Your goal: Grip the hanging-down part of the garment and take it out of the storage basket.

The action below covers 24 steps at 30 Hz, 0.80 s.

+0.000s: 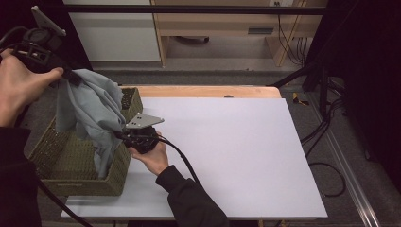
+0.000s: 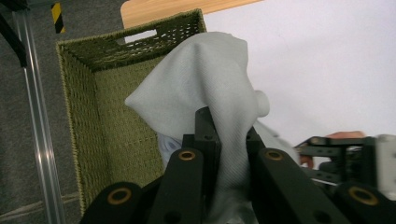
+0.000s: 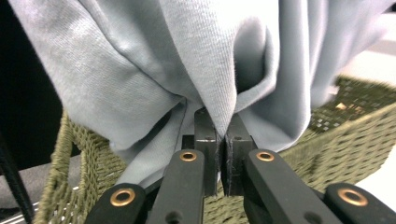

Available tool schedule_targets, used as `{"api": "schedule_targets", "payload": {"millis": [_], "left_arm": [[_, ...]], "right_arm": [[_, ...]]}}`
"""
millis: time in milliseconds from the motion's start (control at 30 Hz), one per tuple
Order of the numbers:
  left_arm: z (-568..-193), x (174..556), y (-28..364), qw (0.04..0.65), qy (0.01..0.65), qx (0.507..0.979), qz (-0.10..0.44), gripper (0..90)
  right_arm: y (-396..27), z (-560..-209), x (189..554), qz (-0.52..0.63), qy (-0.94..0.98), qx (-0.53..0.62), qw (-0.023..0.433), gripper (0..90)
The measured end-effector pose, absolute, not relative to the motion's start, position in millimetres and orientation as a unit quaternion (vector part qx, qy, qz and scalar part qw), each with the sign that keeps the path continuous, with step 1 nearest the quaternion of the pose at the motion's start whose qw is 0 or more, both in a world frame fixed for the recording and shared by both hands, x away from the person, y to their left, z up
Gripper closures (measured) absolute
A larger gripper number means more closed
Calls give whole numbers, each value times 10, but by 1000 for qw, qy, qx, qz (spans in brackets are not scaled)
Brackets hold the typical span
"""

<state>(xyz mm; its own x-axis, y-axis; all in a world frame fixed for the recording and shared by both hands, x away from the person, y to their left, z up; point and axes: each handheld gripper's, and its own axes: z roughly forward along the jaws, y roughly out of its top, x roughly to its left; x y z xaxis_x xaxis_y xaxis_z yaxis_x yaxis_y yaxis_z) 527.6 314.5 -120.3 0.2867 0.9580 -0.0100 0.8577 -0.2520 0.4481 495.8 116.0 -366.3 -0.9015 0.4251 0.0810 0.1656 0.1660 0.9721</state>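
Lifting cloth [image 1: 90,111] out of basket [image 1: 56,161] | left tool [image 1: 71,75] clenched on cloth's top corner, above basket | right tool [image 1: 124,135] clenched on a lower fold, at basket's rim | advice: keep both grips firm, raise until hem clears rim, then carry over tabletop [image 1: 236,156]

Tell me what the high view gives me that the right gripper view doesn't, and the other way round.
High view: the whole white board, both hands, the left gripper lifting the grey cloth high above the green woven basket, and the right gripper gripping lower down at the basket's edge. Right gripper view: its jaws pressed together on a pinched fold of the cloth, with the weave close up. Both show the cloth hanging in folds over the basket.
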Motion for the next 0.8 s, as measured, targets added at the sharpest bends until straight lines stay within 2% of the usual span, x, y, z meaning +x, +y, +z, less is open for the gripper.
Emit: {"api": "schedule_targets", "payload": {"millis": [167,800], "left_arm": [[-1223,5273,3160,188,583,779,134,834],[-1251,5226,3094,201,572,785,123,834]], "right_arm": [[921,-3502,4927,625,744,206,113,874],[262,-2915,4788,646,707,209,199,876]]}}
